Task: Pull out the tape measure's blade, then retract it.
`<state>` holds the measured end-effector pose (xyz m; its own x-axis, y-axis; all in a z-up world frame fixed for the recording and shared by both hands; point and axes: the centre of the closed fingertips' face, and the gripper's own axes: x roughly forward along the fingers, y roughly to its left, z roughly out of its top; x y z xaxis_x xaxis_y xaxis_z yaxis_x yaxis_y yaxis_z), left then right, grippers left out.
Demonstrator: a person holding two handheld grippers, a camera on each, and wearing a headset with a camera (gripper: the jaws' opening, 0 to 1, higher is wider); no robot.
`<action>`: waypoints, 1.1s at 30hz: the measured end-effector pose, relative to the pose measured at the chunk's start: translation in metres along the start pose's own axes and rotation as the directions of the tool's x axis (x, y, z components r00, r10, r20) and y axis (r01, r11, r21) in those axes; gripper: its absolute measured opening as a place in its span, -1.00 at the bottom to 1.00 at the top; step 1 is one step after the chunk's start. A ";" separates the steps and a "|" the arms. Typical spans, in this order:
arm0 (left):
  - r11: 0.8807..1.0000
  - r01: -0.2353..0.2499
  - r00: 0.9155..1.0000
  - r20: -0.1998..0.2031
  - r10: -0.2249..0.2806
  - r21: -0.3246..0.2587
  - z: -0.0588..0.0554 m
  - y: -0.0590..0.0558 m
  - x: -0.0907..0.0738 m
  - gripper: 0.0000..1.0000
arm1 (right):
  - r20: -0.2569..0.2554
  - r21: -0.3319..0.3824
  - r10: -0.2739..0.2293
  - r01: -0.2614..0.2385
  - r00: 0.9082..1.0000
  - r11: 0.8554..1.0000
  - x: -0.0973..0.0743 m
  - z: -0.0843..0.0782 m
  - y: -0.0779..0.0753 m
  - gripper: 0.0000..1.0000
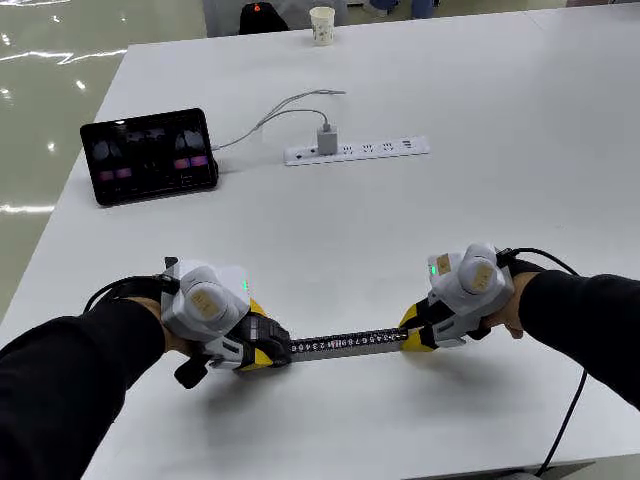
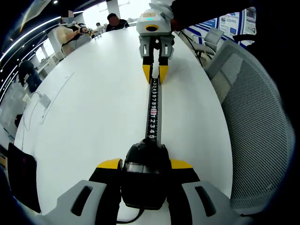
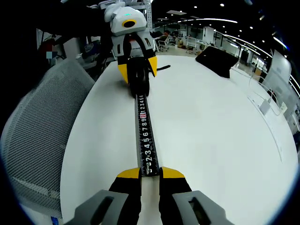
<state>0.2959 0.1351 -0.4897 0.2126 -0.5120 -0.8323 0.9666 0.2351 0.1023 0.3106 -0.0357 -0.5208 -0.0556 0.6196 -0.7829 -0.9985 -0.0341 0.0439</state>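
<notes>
While the left hand-held gripper [image 1: 262,345] clamps its yellow-tipped jaws on either side of the black tape measure [image 2: 146,176], the right hand-held gripper [image 1: 415,337] pinches the free end of the blade [image 1: 345,343] between jaws closed tight on it. The blade is drawn out in a straight line between the two, with its printed numbers facing up, and it runs low over the white worktop [image 1: 450,90] near the front edge. The two grippers point at each other, well apart, each held in a hand with a dark sleeve. Farther back on the worktop, a dark tablet [image 1: 150,155] lies to the left. A white power strip [image 1: 380,149] lies near the middle with a charger [image 1: 327,138] plugged into it, and a paper cup [image 1: 322,25] stands at the far edge.
</notes>
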 end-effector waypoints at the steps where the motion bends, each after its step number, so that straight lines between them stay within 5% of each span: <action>1: 1.000 0.001 1.000 0.000 -0.001 0.000 0.000 0.000 0.000 -0.37 | 0.000 0.001 -0.001 0.001 1.000 1.000 -0.001 -0.001 0.000 -0.81; 33: 1.000 -0.001 1.000 0.005 0.001 -0.004 0.000 0.000 0.000 -0.37 | 0.006 0.025 -0.005 0.004 1.000 1.000 -0.015 -0.016 -0.002 -0.81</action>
<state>0.2960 0.1349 -0.4897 0.2143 -0.5158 -0.8295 0.9658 0.2388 0.1010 0.3138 -0.0580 -0.5188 -0.0510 0.6242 -0.7796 -0.9984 -0.0118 0.0559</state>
